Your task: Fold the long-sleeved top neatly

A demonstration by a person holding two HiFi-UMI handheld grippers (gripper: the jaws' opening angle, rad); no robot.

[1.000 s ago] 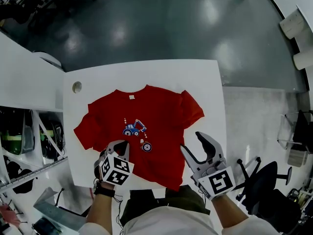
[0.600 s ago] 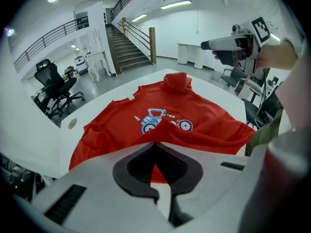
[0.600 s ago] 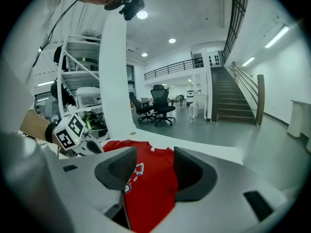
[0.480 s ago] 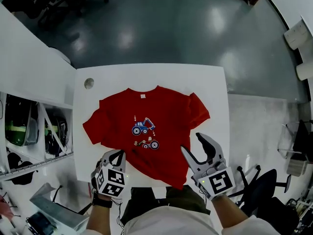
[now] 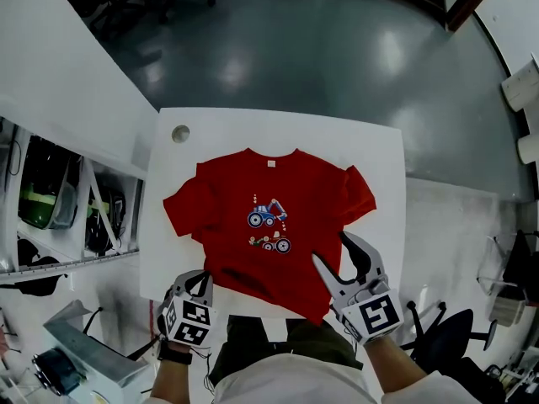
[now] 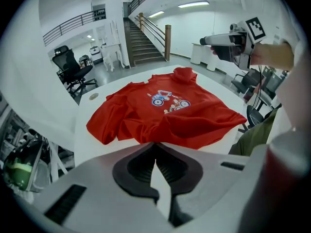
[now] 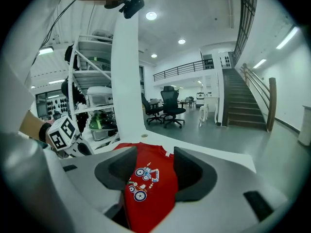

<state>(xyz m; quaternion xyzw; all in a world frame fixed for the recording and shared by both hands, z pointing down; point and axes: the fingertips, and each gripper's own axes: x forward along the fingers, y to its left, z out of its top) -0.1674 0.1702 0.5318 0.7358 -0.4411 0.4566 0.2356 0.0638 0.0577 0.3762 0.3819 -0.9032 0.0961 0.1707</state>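
White table (image 5: 168, 255) in a grey-floored hall; red top (image 5: 244, 194) lies spread print-up across its middle, hem at the near edge, apparently laid out for folding; left gripper (image 5: 200, 284) pinched shut on nothing by the near-left corner; right gripper (image 5: 333, 251) gapes empty over the near-right hem, likely to seize it.

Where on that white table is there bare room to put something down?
The white square table is bare along its far edge, beyond the red tractor-print top, near the round hole, and in a strip along its right side. The top fills the middle; the left gripper and right gripper crowd the near edge.
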